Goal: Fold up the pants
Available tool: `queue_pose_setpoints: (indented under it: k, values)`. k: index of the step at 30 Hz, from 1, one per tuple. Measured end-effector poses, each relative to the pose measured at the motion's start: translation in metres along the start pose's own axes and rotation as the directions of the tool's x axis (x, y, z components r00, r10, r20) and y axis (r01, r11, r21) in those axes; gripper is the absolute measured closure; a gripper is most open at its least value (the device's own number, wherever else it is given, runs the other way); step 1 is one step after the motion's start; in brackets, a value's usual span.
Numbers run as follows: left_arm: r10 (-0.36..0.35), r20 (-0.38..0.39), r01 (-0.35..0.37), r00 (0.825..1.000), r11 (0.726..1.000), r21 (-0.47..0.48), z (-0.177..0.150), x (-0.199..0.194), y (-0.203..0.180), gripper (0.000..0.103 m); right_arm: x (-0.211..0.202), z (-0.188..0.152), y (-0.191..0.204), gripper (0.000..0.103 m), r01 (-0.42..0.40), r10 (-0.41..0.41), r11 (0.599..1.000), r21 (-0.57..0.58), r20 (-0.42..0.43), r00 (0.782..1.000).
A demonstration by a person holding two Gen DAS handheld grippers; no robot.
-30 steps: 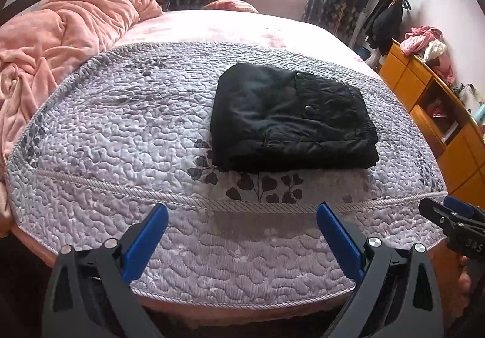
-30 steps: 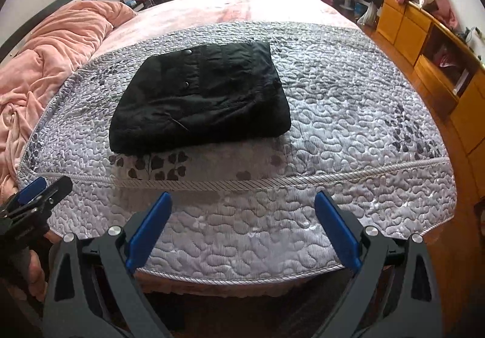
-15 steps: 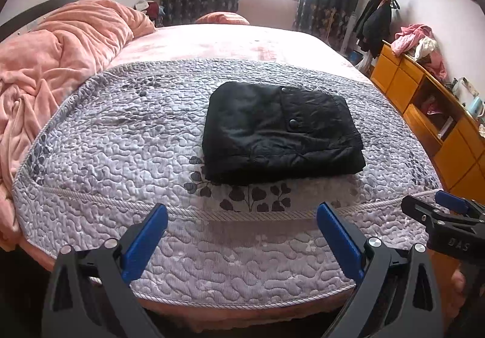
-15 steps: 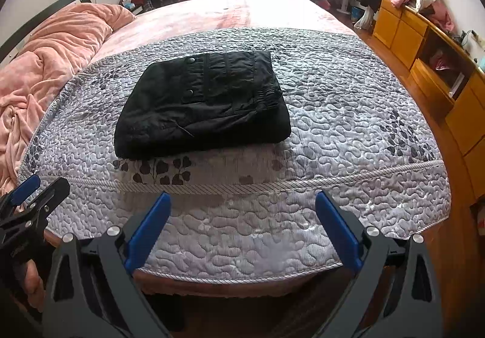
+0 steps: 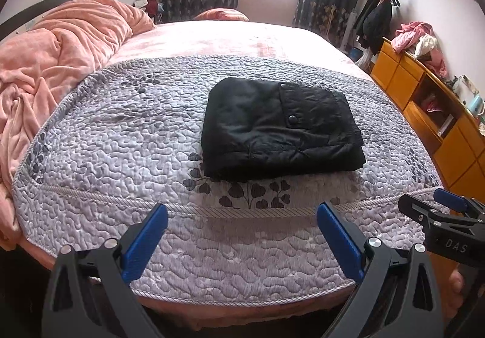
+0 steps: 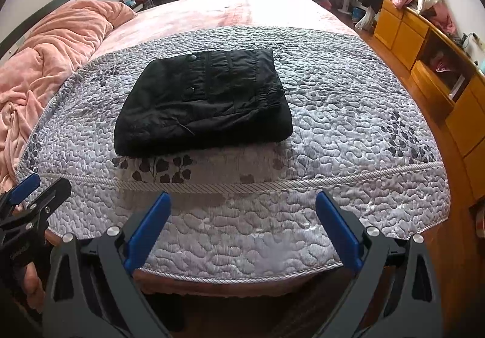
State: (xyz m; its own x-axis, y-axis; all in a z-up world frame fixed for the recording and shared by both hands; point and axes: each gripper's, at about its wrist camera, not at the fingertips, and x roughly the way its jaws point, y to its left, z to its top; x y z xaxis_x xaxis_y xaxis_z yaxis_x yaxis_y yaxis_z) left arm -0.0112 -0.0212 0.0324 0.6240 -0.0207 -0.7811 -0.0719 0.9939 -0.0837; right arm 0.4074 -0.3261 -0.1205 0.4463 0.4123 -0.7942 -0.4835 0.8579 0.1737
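Left gripper point(image 5: 241, 218): jaws spread wide, nothing between blue pads point(image 5: 145, 242), held level. Right gripper point(image 6: 242, 206): jaws equally wide, empty, level, just beside the left at matching height.

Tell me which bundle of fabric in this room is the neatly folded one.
The black pants, a flat rectangle on the grey quilted bedspread. The pink blanket is rumpled at the bed's side, and the pink clothes lie heaped on the yellow cabinet.

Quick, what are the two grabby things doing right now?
Left hand-held gripper: open, holding nothing.
Right hand-held gripper: open, holding nothing.
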Motion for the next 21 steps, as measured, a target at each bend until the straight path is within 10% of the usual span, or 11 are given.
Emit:
queue_pose_setpoints:
  k: [21]
  values:
    - [0.017, -0.014, -0.017, 1.0, 1.0, -0.005, -0.002, 0.007, 0.005, 0.004, 0.014, -0.002, -0.004, 0.007, 0.006, -0.006, 1.0, -0.009, -0.031, 0.999]
